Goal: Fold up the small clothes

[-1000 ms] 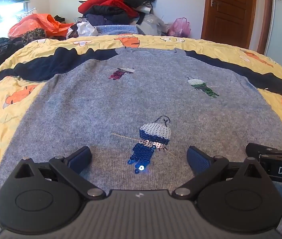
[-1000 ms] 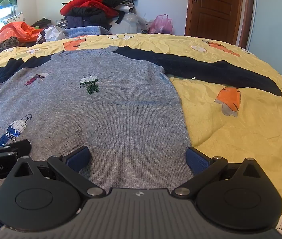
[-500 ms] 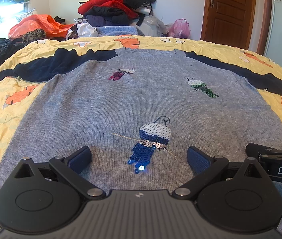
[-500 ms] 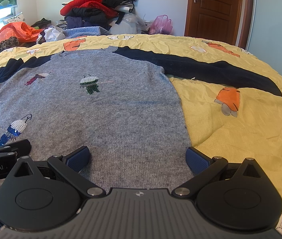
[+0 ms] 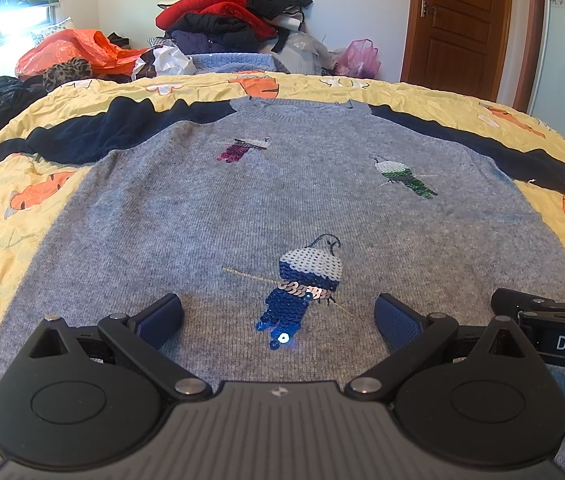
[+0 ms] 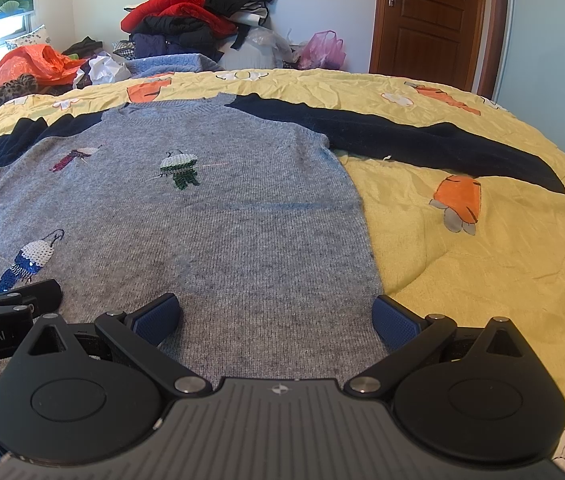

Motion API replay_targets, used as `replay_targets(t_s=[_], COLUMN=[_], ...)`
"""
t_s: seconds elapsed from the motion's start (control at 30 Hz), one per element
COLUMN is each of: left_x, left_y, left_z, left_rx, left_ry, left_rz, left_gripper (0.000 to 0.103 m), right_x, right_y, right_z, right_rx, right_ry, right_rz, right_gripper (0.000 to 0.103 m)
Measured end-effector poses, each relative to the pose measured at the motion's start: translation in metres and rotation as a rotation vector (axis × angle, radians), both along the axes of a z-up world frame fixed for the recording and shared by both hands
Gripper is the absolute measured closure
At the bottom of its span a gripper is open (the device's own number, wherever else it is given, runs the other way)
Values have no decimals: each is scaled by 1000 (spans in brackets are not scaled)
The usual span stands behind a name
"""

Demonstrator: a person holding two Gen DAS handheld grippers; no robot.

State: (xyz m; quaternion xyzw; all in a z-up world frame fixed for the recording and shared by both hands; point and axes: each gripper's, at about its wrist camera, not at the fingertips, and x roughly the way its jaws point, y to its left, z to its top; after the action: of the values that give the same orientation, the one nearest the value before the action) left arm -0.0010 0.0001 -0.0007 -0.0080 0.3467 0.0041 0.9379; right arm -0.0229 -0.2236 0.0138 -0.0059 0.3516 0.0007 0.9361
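Sweater (image 5: 242,208) hem hidden behind gripper bodies; left sleeve (image 6: 6,144) end cut off.

A grey sweater (image 6: 210,216) lies flat on a yellow bedspread (image 6: 482,248), its navy sleeve (image 6: 422,140) stretching toward 2 o'clock. The right gripper (image 6: 278,318) hovers spread wide above the hem at 6 o'clock.

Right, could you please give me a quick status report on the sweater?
Left claw open, right claw open, both low over the hem. Grey sweater flat on the yellow bedspread, unfolded, navy sleeves spread. Nothing in the way.
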Motion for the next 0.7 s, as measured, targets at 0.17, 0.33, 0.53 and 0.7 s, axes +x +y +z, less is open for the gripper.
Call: replay_targets(t_s=[0.17,0.33,0.53,0.7], left_x=[0,0,0,0], left_y=[0,0,0,-2], left_z=[0,0,0,4], left_rx=[-1,0,-2,0], left_ry=[-1,-1,-2,-1], left_rz=[0,-1,0,-1], left_gripper=[0,0,0,0], right_x=[0,0,0,0], right_y=[0,0,0,1], right_z=[0,0,0,-1], right_rx=[0,0,-1,0], right_ry=[0,-1,-1,-1], right_rz=[0,0,0,0], right_gripper=[0,0,0,0])
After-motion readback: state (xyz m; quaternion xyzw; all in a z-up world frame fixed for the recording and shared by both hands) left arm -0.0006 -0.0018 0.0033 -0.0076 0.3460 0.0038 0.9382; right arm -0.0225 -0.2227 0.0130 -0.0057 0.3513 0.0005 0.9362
